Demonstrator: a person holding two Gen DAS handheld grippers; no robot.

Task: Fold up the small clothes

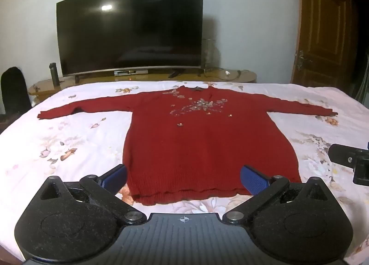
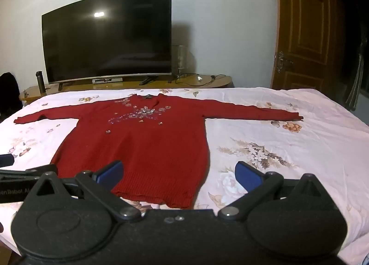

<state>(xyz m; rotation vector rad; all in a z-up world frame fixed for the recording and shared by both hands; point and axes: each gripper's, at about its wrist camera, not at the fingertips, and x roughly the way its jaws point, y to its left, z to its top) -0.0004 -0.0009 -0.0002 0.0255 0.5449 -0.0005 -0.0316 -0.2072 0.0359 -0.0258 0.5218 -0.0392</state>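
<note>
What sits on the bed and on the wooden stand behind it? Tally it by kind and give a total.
Red sweater: 1
Television: 1
Dark flask: 1
Set-top box: 1
Clear glass container: 1
Total: 5

Red knit sweater (image 1: 196, 140) flat on the bed (image 1: 80, 149), front up, both sleeves spread straight out, beaded decoration on chest, collar at far end, hem nearest, unfolded.

A dark red sweater (image 1: 207, 145) with silvery sequins lies on a pale pink floral bedsheet (image 1: 69, 140).
</note>
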